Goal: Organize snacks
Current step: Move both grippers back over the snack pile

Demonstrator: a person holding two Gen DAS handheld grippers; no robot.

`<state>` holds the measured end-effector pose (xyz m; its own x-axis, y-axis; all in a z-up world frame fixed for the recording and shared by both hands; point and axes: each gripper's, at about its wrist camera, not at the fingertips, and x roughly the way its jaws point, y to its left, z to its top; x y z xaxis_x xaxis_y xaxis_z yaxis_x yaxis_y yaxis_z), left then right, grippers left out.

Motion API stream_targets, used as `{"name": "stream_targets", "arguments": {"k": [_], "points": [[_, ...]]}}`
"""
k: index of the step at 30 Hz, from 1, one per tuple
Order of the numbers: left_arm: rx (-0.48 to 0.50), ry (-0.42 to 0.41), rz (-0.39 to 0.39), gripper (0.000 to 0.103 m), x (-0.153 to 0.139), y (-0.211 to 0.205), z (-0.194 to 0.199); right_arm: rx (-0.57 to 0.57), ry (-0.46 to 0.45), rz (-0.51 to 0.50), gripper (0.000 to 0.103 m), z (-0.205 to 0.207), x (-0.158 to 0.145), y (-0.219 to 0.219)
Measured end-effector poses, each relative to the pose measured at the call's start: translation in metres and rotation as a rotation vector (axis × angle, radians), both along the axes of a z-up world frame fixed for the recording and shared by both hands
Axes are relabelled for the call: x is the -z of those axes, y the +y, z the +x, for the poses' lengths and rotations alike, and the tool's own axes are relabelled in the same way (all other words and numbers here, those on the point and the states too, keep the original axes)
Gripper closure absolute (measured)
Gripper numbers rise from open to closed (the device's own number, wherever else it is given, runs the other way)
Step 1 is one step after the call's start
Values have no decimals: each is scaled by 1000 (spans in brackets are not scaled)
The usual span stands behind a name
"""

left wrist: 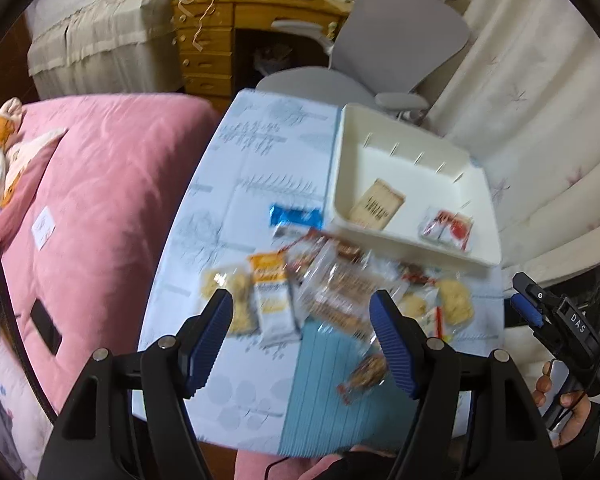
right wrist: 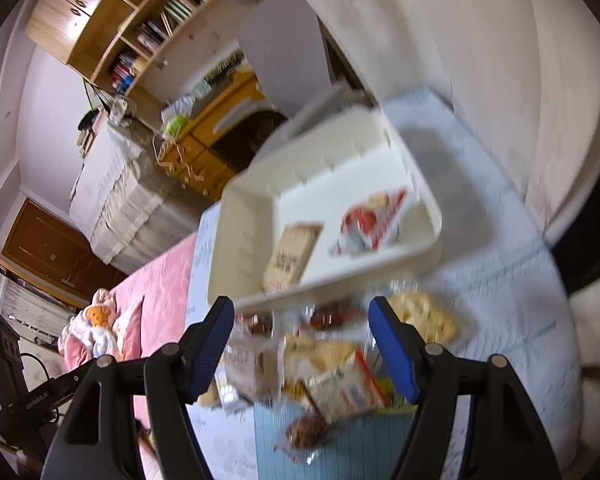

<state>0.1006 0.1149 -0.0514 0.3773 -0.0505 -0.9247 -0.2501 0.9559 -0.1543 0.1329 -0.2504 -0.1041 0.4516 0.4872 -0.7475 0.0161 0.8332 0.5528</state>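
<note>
A pile of wrapped snacks (left wrist: pixel 332 284) lies on the pale blue patterned table (left wrist: pixel 256 152), in front of a cream tray (left wrist: pixel 472 256). The tray holds a tan cracker packet (left wrist: pixel 377 203) and a red-and-white packet (left wrist: pixel 447 226). A blue wrapper (left wrist: pixel 296 216) lies left of the tray. My left gripper (left wrist: pixel 302 338) is open and empty above the near side of the pile. My right gripper (right wrist: pixel 302 340) is open and empty above the pile (right wrist: pixel 324 364), with the tray (right wrist: pixel 236 236) just beyond it. It also shows at the right edge of the left wrist view (left wrist: pixel 530 308).
A pink bed cover (left wrist: pixel 100 208) lies left of the table, with a doll (left wrist: pixel 0 148) on it. A grey office chair (left wrist: pixel 396 48) and a wooden desk (left wrist: pixel 208 44) stand behind. Cream curtains (left wrist: pixel 540 100) hang at the right.
</note>
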Motion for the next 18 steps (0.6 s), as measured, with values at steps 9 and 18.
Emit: {"name": "stream_targets", "arguments": {"k": [9, 18], "points": [[-62, 156, 29, 33, 40, 23, -20, 9, 229, 76, 33, -26, 52, 11], [-49, 238, -9, 32, 75, 52, -19, 142, 384, 135, 33, -46, 83, 18]]}}
